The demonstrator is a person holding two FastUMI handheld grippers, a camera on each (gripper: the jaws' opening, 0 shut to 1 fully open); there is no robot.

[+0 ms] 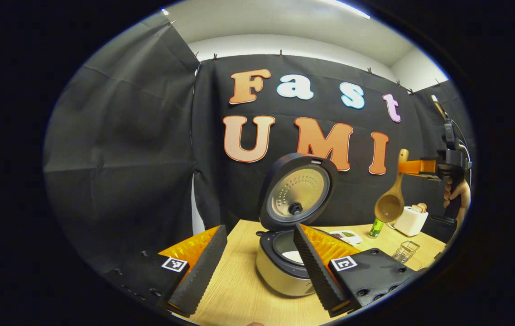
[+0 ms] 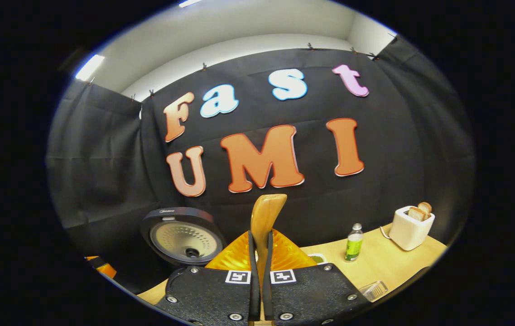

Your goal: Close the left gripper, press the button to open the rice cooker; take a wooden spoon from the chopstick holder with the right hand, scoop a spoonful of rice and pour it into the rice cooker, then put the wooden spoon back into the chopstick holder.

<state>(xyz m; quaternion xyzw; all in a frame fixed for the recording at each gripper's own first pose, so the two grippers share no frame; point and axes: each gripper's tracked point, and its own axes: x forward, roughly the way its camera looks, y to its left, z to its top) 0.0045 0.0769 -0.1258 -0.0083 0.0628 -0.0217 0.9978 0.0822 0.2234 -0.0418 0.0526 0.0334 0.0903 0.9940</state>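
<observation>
Above table [image 1: 239,290], wooden spoon [image 2: 266,215] pinched between right fingers [image 2: 253,271].

A: What's on the table?
B: One rice cooker [image 1: 284,267], one green bottle [image 2: 353,243] at three o'clock from it, one toaster [image 2: 409,232].
A: Spoons?
B: One wooden spoon [image 1: 392,199].

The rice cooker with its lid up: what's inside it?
In the left gripper view, the open rice cooker shows a dark inner pot with something white at the bottom, probably rice. The left gripper, jaws apart, covers part of the pot, so the amount is unclear.
</observation>
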